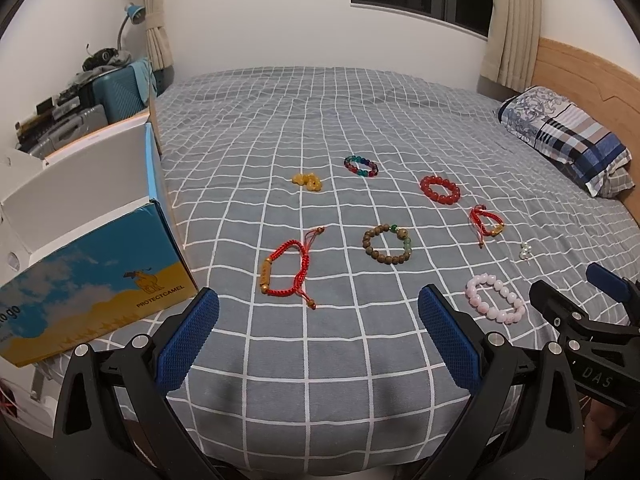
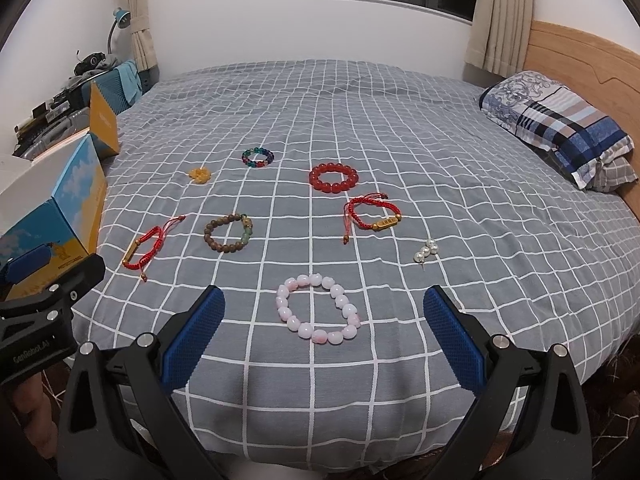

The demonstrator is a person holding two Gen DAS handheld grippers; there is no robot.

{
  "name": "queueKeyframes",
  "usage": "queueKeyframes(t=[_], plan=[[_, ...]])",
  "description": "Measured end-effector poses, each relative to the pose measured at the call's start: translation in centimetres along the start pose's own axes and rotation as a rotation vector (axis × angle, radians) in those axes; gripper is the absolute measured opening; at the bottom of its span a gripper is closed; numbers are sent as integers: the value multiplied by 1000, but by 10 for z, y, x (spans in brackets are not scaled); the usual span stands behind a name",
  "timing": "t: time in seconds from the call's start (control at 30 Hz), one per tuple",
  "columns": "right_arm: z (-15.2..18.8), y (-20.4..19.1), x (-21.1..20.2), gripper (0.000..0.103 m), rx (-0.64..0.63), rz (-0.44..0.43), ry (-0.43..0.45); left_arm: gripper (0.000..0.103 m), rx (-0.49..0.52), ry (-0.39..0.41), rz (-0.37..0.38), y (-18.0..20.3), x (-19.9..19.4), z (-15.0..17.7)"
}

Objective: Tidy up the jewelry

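Right now both my left gripper and right gripper hover spread and empty; the pink bracelet lies flat on the bed between my right fingers. I'd drop low, pinching one beaded side cleanly, avoiding the sheet.

Big bed, grey grid cover. Scattered on top: pink bead bracelet, two red cord ones, brown bead bracelet, red bead bracelet, pearls, camel-print box, plaid pillow.
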State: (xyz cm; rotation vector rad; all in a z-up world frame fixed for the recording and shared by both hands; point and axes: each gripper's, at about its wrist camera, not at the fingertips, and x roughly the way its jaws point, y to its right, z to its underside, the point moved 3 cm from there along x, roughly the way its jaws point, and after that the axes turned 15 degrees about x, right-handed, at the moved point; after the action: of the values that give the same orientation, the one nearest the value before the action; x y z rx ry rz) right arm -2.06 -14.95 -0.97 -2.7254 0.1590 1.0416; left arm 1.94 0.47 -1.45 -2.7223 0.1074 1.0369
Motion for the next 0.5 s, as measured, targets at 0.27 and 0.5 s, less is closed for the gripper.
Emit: queueKeyframes(t=[0.27,0.5], plan=[[0,0,-1,96,0,-1,0,97,8,-2,12,4,0,-2],[-1,1,-1,96,-1,0,1,97,7,0,11,5,0,-1]])
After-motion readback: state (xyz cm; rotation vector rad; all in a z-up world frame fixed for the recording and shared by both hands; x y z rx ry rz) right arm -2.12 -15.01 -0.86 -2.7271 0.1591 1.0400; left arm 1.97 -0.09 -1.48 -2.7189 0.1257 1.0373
